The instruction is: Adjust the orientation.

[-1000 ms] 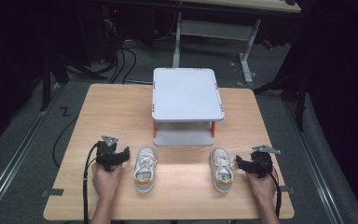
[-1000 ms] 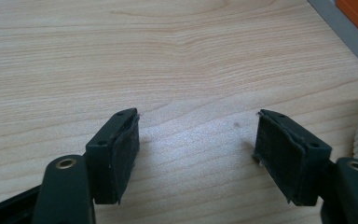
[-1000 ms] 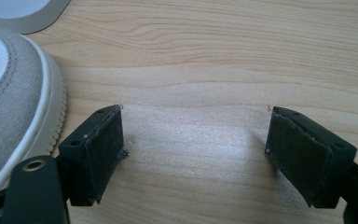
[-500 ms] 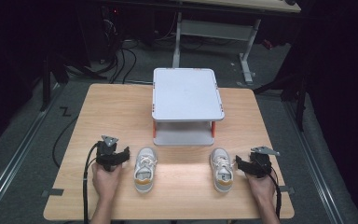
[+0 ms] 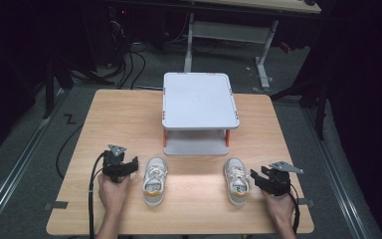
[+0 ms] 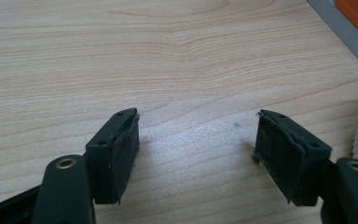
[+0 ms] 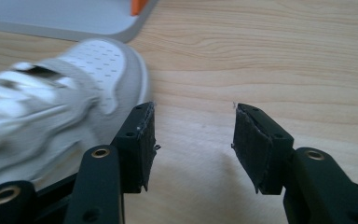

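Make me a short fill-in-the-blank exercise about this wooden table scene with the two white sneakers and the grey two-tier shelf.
1. The two white sneakers, the left sneaker and the right sneaker, stand on the light wooden ____.
2. The grey two-tier shelf has short legs coloured ____.
3. The right gripper has bare wood between its jaws, and the sneaker beside it lies ____ them.
4. The left gripper has jaws that stand ____, with nothing in them.

Missing words: table; orange; outside; open
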`<action>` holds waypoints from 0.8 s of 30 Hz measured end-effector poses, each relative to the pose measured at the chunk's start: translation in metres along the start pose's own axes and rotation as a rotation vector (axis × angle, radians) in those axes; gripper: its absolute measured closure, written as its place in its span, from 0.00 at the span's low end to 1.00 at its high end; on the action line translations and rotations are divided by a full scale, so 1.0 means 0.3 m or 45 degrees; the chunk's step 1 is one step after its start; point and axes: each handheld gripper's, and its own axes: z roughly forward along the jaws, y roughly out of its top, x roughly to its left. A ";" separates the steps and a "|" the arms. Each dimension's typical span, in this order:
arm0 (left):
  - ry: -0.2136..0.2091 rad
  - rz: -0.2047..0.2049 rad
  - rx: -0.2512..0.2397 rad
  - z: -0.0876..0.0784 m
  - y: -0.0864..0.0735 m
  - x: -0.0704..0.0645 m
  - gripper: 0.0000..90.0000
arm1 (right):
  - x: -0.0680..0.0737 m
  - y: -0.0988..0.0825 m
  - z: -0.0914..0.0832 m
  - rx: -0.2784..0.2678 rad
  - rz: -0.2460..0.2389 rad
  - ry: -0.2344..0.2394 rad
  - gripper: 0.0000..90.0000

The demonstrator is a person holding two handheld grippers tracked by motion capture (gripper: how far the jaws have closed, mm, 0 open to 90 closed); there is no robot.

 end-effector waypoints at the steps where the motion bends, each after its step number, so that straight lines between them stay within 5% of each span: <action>1: 0.000 0.000 0.000 0.000 0.000 0.000 0.34 | 0.004 -0.001 -0.013 -0.004 0.005 0.018 0.54; 14: -0.001 0.000 0.000 0.000 0.000 0.000 0.34 | 0.067 0.000 -0.153 -0.020 -0.016 0.153 0.61; 24: -0.001 -0.002 0.000 0.000 0.000 0.000 0.34 | 0.131 0.020 -0.155 0.049 -0.073 0.203 0.63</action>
